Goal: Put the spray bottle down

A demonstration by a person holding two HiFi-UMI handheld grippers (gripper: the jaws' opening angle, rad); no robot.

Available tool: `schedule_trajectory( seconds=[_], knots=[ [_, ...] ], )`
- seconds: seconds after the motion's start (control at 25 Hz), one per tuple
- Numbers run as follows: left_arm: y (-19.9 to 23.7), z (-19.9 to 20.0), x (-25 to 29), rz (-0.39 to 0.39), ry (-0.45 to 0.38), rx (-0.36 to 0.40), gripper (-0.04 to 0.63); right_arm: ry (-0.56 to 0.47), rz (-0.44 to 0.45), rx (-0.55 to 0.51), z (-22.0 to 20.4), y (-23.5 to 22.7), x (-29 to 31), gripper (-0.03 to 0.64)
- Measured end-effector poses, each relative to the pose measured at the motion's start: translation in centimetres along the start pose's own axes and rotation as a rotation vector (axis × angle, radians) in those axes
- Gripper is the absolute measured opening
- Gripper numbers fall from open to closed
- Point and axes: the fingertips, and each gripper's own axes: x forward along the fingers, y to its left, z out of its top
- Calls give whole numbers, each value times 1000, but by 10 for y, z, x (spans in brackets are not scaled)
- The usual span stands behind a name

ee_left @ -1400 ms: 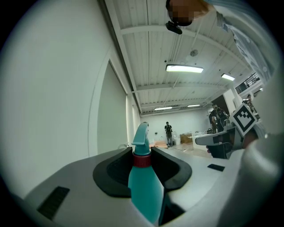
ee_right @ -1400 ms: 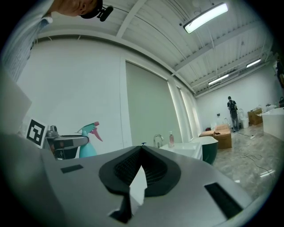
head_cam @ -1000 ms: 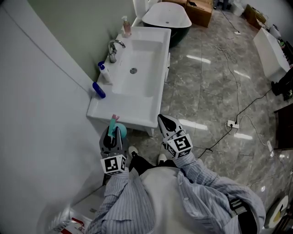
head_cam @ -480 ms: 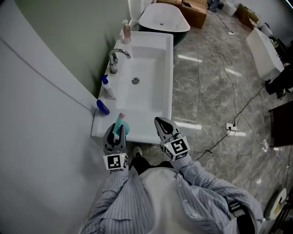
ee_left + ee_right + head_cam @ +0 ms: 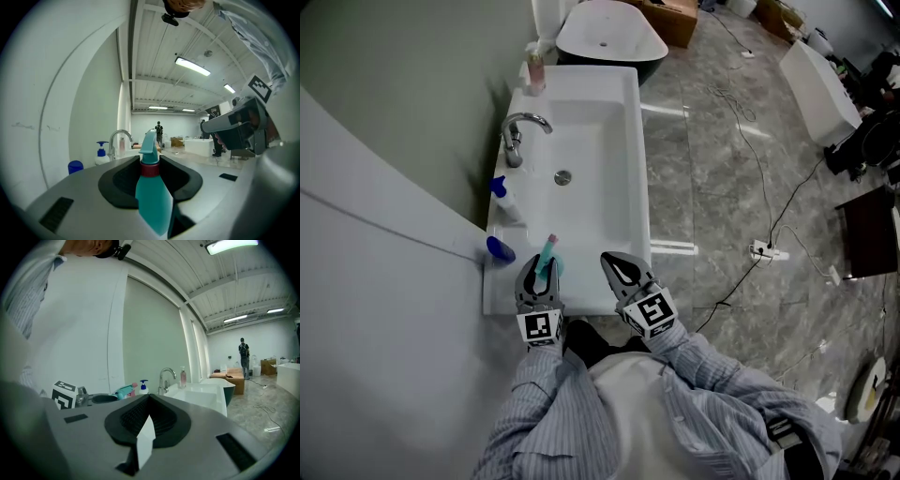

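Left gripper [image 5: 537, 274] clamped on the teal spray bottle [image 5: 152, 197], nozzle pointing away from the person, over the near end of the white sink [image 5: 614, 131]; contact with the rim cannot be told. Right gripper [image 5: 617, 266] beside it, jaws together, holding nothing. Faucet [image 5: 517, 136] and pump bottle [image 5: 502, 195] on the sink's wall side.

Look: teal plastic spray bottle [image 5: 152, 206] with red collar [image 5: 150, 169], white rectangular basin [image 5: 602, 112], grey veined stone floor [image 5: 722, 159], pinstriped shirt sleeve [image 5: 546, 398].
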Motion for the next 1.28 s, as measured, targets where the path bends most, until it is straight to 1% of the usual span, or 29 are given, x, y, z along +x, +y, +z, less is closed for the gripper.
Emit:
schedule_trajectory(
  seconds=[0.12,0.24,0.36,0.52,0.64,0.84,1.04,1.28],
  knots=[
    [3,-16,10,-12,8,-15,126,13,-18,-1,-9,-5,9,15],
    [7,-24,17,-15,6,-30,126,25,-34,4,-19,-11,17,15],
    [11,-36,22,-19,15,-28,127,40,-41,10,-27,-15,23,15],
    [15,-52,26,-5,37,-35,127,58,-45,10,-31,-19,24,15],
    [17,-50,28,6,17,-40,129,65,-46,4,-30,-21,23,15],
    [16,-52,25,21,11,-12,126,69,-41,-1,-32,-22,19,15],
    [20,-52,9,83,23,-43,144,53,-25,-9,-26,-22,7,15],
    [14,-31,-17,136,6,-15,139,16,-10,-13,-11,-21,-15,15]
  ],
)
